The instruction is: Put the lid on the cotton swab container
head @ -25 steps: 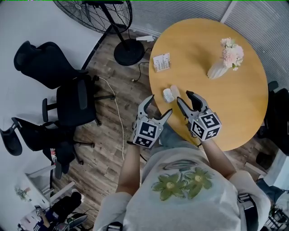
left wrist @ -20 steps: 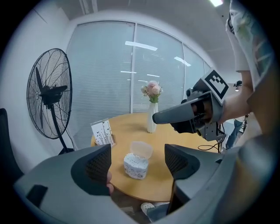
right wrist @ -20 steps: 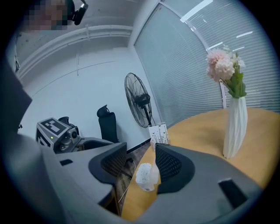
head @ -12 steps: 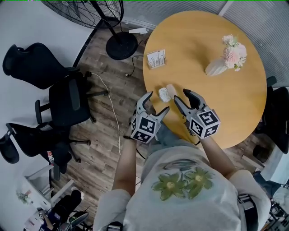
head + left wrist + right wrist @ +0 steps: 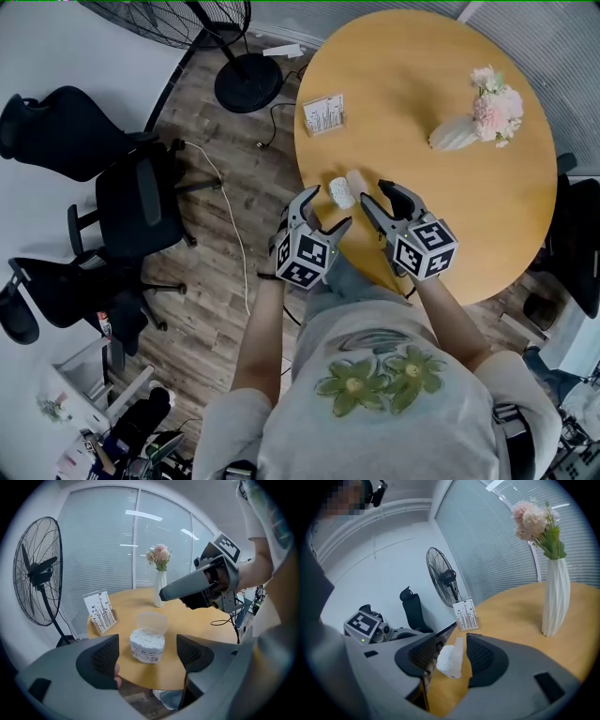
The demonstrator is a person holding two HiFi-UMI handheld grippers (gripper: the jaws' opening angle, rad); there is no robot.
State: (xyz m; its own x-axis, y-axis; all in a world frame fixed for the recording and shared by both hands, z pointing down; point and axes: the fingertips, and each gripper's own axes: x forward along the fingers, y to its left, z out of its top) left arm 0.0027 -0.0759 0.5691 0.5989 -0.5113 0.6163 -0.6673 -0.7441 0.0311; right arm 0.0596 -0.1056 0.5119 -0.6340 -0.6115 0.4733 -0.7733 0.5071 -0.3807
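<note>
Progress: nothing is judged done; the lid is not yet seated, so the whole closing step is left.
Left gripper (image 5: 330, 207): held low at the near table edge, jaws spread wide, nothing between them, aimed at the container from 7 o'clock.
Right gripper (image 5: 373, 192): held level over the table (image 5: 487, 234), jaws moderately apart and empty, pointed at the lid side from 4 o'clock.
Cotton swab container (image 5: 147, 644): set at the table's 8 o'clock edge, filled with swabs, just beyond both sets of jaws.
Lid (image 5: 151, 622): stood upright at the container's 1 o'clock side, touching it; a hinge cannot be made out.
Beyond: a card stand (image 5: 324, 113) at 10 o'clock, a vase (image 5: 455, 134) at 2 o'clock.
</note>
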